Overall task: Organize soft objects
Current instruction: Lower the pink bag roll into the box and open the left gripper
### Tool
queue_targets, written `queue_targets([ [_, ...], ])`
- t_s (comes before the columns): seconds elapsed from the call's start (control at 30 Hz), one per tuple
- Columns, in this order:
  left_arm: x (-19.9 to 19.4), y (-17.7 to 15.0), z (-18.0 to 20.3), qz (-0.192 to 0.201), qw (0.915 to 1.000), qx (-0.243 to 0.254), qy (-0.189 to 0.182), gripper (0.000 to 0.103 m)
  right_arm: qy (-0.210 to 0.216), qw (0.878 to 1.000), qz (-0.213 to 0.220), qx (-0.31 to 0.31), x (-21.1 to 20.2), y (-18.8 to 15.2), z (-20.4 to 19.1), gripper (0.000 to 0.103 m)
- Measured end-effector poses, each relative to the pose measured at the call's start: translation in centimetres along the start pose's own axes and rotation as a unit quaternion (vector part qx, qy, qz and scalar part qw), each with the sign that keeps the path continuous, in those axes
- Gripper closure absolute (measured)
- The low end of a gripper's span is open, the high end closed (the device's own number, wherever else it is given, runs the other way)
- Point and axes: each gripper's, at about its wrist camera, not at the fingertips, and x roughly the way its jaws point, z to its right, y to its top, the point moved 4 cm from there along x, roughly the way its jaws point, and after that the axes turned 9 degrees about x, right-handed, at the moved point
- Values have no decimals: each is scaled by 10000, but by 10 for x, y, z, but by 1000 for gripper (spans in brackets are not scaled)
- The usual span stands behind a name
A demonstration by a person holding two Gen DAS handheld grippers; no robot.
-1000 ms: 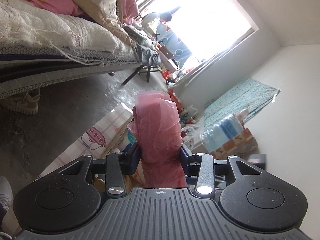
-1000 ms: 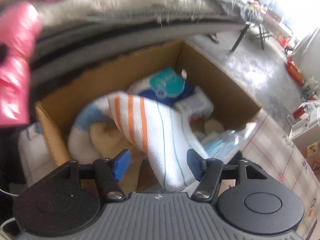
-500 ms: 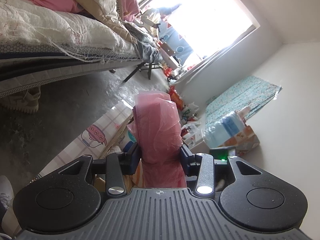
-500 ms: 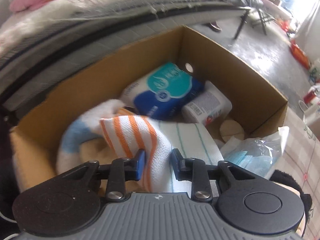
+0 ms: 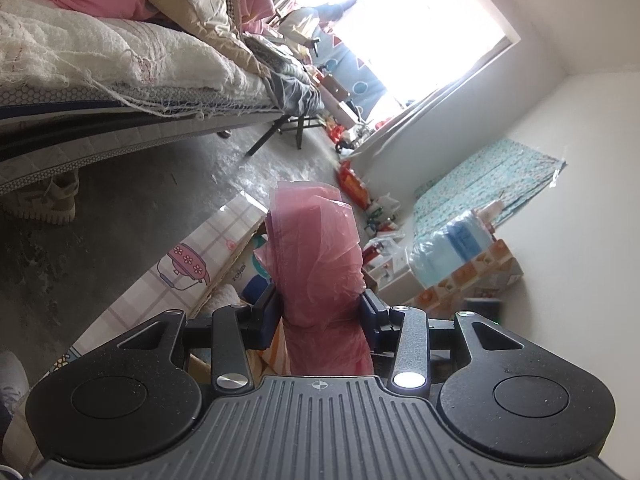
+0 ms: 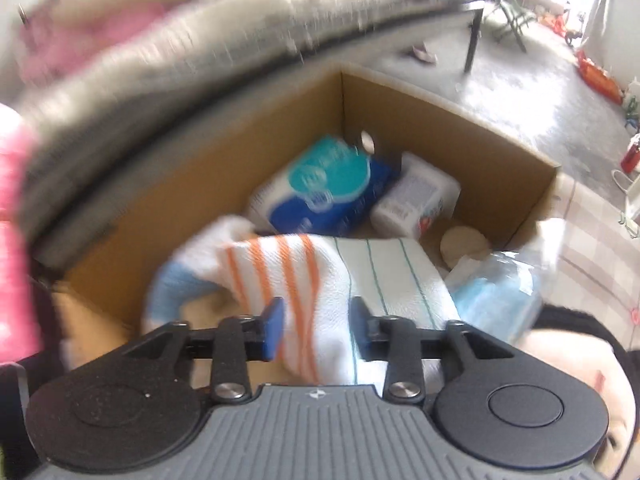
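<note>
Cardboard box (image 6: 460,120): sitting on the floor just beside the bed (image 6: 200,40), which is running along behind its far wall. Inside, a tissue pack (image 6: 324,188) is lying toward the back; a small packet (image 6: 416,200) is resting touching its right side. A towel (image 6: 340,276) is lying in front of both. A plastic bag (image 6: 496,292) is sitting at the box's right front corner.
</note>
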Motion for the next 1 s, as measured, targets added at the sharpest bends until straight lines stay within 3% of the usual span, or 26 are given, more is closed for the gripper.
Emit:
queue_targets([
  [0.17, 15, 2, 15, -306, 9993, 160, -109, 63, 702, 9928, 894, 365, -80, -29, 18, 51],
  [0.3, 42, -5, 32, -845, 9956, 327, -233, 63, 1121, 9790, 1539, 728, -134, -68, 36, 48],
  [0.4, 72, -15, 45, -1289, 9893, 681, -94, 63, 1407, 9678, 1813, 1031, -160, -96, 49, 47],
  [0.53, 119, -35, 49, -2026, 9742, 982, 169, 63, 1523, 9590, 2020, 1276, -175, -125, 61, 47],
  [0.7, 161, -57, 49, -2645, 9536, 1359, 471, 63, 1554, 9516, 2149, 1550, -177, -144, 76, 47],
  [0.8, 177, -69, 43, -3009, 9422, 1340, 621, 62, 1600, 9492, 2150, 1652, -173, -148, 84, 47],
  [1.0, 193, -81, 29, -3456, 9303, 1007, 701, 56, 1586, 9469, 2207, 1720, -168, -158, 90, 47],
])
